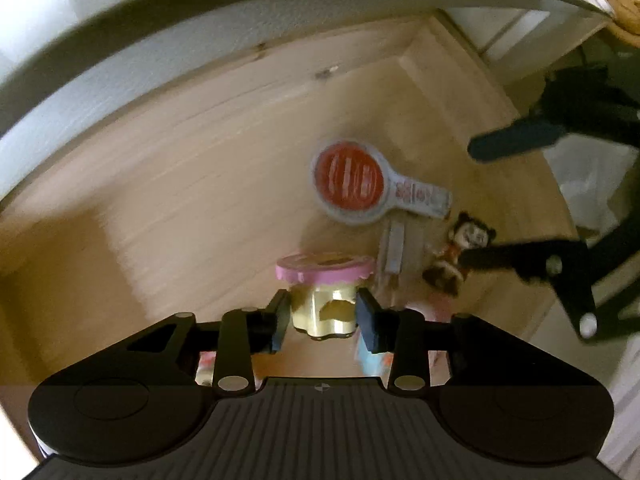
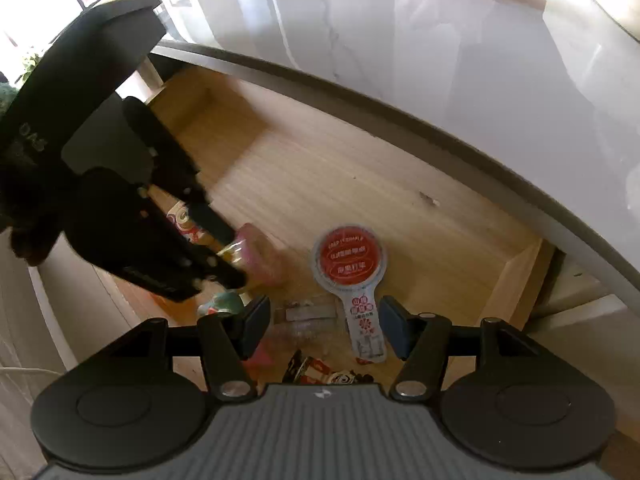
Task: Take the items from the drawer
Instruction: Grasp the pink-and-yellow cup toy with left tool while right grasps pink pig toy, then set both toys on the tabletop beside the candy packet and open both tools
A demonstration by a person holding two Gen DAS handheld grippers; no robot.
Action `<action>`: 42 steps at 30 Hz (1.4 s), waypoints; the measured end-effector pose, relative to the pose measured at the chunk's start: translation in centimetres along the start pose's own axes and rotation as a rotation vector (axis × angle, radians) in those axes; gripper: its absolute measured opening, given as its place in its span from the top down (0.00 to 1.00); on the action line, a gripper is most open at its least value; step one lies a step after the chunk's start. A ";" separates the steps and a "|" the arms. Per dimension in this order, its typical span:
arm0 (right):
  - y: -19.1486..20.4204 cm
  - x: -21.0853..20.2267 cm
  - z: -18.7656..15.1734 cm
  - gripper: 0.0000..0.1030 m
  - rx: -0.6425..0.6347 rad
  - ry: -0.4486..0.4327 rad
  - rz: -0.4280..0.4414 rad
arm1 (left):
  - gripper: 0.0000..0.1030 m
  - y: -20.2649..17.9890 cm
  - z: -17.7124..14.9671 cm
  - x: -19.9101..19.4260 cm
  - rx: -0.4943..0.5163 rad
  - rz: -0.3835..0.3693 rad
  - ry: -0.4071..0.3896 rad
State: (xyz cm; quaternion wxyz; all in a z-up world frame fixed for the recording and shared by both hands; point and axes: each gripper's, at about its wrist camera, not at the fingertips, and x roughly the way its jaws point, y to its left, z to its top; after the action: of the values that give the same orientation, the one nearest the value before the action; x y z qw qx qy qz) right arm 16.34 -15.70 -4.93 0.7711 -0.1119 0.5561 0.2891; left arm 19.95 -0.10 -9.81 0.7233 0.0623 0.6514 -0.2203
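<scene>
**Both tongs down in the open drawer**

Our left gripper [image 1: 323, 317] straddles a pink-lidded yellow toy [image 1: 325, 296], pads apart from it. Our right gripper [image 2: 323, 330] gapes, holding nothing. Beyond it at twelve o'clock in the drawer [image 2: 516, 280] lies a red-disc paddle tag [image 2: 349, 272], handle pointing at six o'clock.

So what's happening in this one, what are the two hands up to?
A person is reaching into an open wooden drawer with handheld tongs in each hand. The left tongs straddle a small yellow toy with a pink top, pads apart from it, so it isn't gripped. The right tongs hang open above the handle of a round red-and-white paddle and some clear packaging. A small doll lies nearby. Nothing has been lifted out yet.
</scene>
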 end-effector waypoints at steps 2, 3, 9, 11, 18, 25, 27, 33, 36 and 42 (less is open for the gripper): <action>-0.1 0.1 -0.1 0.41 0.007 0.011 -0.001 | 0.59 0.3 0.1 0.1 -0.021 -0.020 -0.006; -0.2 0.2 -0.1 0.41 0.013 0.016 -0.005 | 0.59 0.4 0.0 -0.1 -0.023 -0.015 -0.006; -0.3 1.0 0.0 0.41 0.048 0.087 0.048 | 0.59 2.3 -2.5 -4.8 -0.074 -0.001 -0.132; 0.1 1.7 0.3 0.41 0.035 0.126 0.088 | 0.60 3.3 -4.0 -6.8 -0.106 0.006 -0.180; 4.7 5.4 2.5 0.41 -0.179 0.275 0.132 | 0.59 5.0 -9.4 -10.1 -0.162 0.048 -0.223; 5.3 7.3 2.2 0.61 -0.175 0.423 0.170 | 0.59 4.0 -10.1 -8.5 -0.156 0.010 -0.219; 5.6 6.0 2.1 0.62 -0.203 0.370 0.128 | 0.59 3.8 -9.8 -8.6 -0.147 0.009 -0.220; 6.1 -0.2 2.0 0.63 -0.183 0.176 0.107 | 0.59 1.9 -9.1 -9.8 -0.095 0.007 -0.271; 6.0 -4.8 2.6 0.63 -0.163 0.043 0.092 | 0.59 1.0 -8.3 -12.9 -0.073 -0.018 -0.377; 3.6 -15.7 6.0 0.62 -0.061 -0.358 -0.004 | 0.59 2.1 -2.5 -23.1 -0.093 0.071 -0.772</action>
State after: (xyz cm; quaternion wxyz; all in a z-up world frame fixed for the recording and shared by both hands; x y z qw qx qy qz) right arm 15.65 -14.89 12.23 0.8547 -0.0832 0.4004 0.3197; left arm 17.22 8.19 11.83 0.9244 -0.0356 0.3382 -0.1728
